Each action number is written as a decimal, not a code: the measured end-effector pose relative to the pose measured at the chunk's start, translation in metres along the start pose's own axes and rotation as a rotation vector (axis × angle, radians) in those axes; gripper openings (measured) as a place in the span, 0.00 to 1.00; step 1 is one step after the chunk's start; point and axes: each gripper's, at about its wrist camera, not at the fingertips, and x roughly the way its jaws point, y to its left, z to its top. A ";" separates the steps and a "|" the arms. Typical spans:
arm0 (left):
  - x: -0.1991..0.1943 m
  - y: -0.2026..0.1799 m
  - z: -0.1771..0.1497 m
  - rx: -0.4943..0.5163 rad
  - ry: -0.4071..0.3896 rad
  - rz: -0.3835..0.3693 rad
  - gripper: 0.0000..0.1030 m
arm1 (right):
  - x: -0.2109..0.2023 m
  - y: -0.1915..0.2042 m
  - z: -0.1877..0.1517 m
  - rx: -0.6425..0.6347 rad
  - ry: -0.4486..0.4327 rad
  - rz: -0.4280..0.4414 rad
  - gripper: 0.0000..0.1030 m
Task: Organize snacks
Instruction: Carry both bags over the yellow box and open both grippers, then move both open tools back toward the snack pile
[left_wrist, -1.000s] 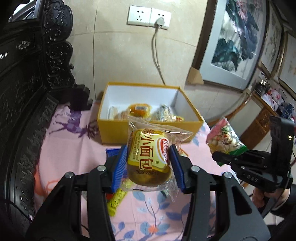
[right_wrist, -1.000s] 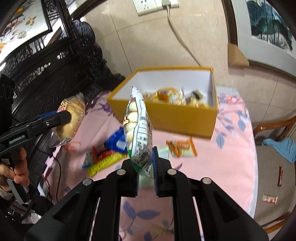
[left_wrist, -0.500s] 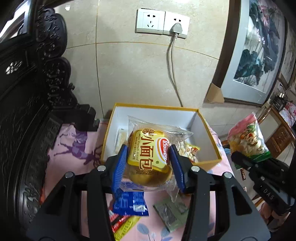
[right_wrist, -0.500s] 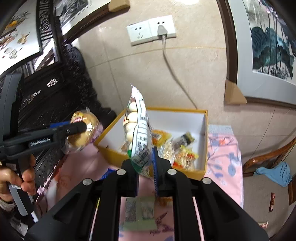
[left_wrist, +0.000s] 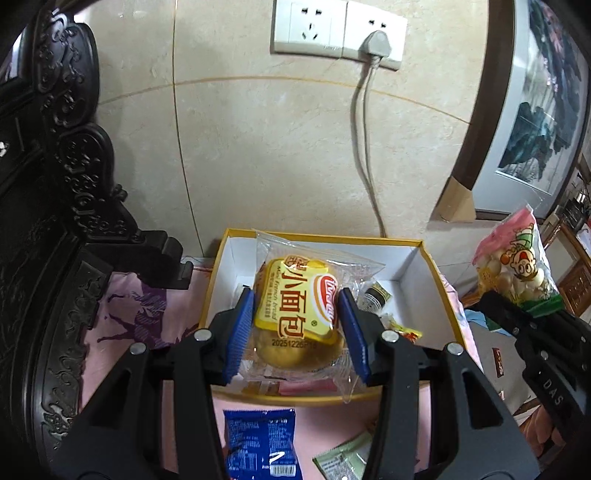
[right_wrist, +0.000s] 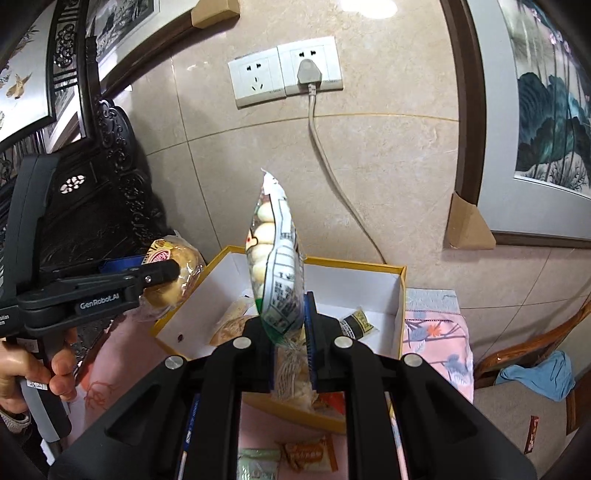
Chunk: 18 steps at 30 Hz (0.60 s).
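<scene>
**Both grippers hold snacks above the yellow box**

Now the left gripper (left_wrist: 297, 328) pinches a clear-wrapped round bread bun with a yellow label (left_wrist: 295, 317) between its blue pads (left_wrist: 240, 332), holding it over the open yellow cardboard box with a white interior (left_wrist: 439, 288). The right gripper (right_wrist: 290, 343) is clamped on the lower end of a tall clear bag of small pale round biscuits (right_wrist: 275, 258), which stands upright above the same box (right_wrist: 400, 295). Several small wrapped snacks lie inside the box, among them a dark-and-yellow packet (right_wrist: 356, 321). On the pink floral tablecloth (left_wrist: 125, 332) in front of the box lie a blue foil packet (left_wrist: 260, 443) and a pale green packet (left_wrist: 347, 458). Behind the box, a grey plug (right_wrist: 309, 72) sits in a white wall socket.
</scene>
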 end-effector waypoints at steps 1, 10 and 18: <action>0.006 0.001 0.001 -0.007 0.005 -0.003 0.46 | 0.005 -0.001 0.000 0.005 0.004 0.000 0.12; -0.005 0.018 -0.004 -0.046 -0.055 0.064 0.89 | 0.007 -0.003 -0.009 0.001 0.013 -0.039 0.61; -0.054 0.064 -0.039 -0.125 -0.064 0.134 0.92 | -0.021 0.000 -0.048 0.044 0.084 -0.013 0.61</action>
